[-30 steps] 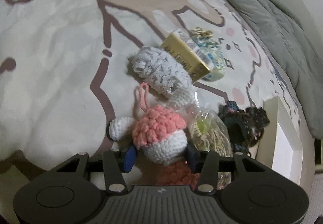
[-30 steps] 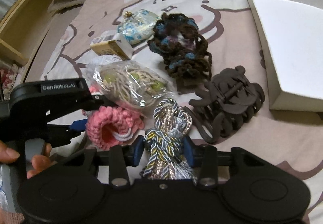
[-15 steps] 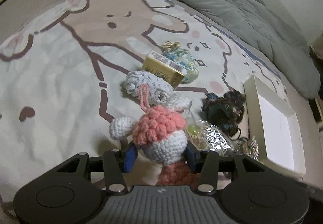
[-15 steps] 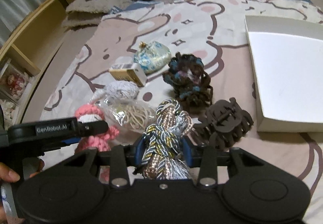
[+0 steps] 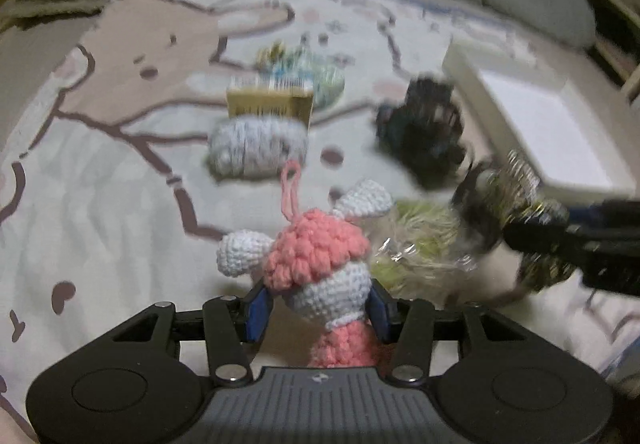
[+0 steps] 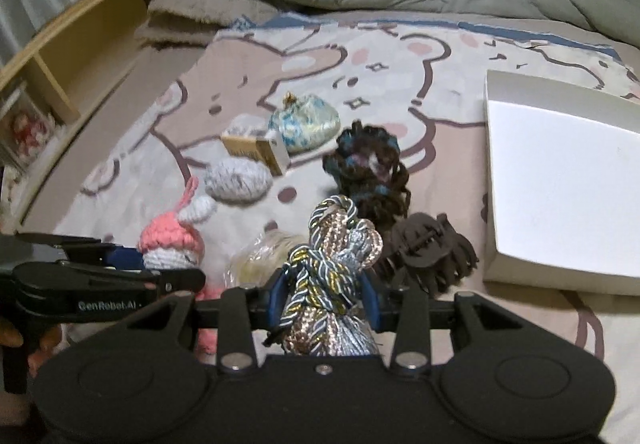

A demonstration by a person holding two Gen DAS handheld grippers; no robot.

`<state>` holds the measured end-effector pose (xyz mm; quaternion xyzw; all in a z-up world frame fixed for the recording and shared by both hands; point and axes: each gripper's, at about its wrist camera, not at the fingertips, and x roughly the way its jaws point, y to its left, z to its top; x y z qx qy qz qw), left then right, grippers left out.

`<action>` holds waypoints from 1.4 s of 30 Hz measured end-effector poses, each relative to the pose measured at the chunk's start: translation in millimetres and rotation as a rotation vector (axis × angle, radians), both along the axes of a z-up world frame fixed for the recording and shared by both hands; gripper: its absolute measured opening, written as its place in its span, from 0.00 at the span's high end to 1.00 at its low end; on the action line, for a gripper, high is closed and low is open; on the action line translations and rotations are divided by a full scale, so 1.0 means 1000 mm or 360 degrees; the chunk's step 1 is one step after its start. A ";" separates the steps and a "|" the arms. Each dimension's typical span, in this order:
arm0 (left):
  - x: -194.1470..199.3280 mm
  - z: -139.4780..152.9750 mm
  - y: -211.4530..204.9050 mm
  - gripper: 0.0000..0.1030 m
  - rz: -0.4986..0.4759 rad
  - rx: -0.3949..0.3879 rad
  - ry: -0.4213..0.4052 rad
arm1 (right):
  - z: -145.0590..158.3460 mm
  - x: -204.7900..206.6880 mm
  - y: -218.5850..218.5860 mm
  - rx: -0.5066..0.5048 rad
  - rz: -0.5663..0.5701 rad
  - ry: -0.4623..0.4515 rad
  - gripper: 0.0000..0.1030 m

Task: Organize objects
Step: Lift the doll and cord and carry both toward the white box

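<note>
While each tool grips a toy (doll [image 5: 320, 272], tassel [image 6: 332, 268]), a cartoon bedspread [image 6: 400, 55] lies beneath.

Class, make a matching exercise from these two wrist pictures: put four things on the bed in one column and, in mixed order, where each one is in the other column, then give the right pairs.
Things:
1. pink and white crocheted bunny doll
2. braided blue, gold and silver cord bundle
3. dark brown plastic claw hair clip
4. open white cardboard box

Places:
A. lying on the bedsheet beside the box
B. clamped in the left hand-held gripper
C. at the right edge of the bed, nothing in it
D. clamped in the right hand-held gripper

Pairs: 1-B, 2-D, 3-A, 4-C
</note>
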<state>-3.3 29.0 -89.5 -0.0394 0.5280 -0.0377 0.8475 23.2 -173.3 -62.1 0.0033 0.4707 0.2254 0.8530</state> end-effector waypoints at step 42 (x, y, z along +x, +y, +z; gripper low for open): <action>-0.015 0.019 0.023 0.64 0.0162 -0.0132 -0.0074 | -0.019 -0.004 0.006 -0.0120 0.0066 0.0121 0.61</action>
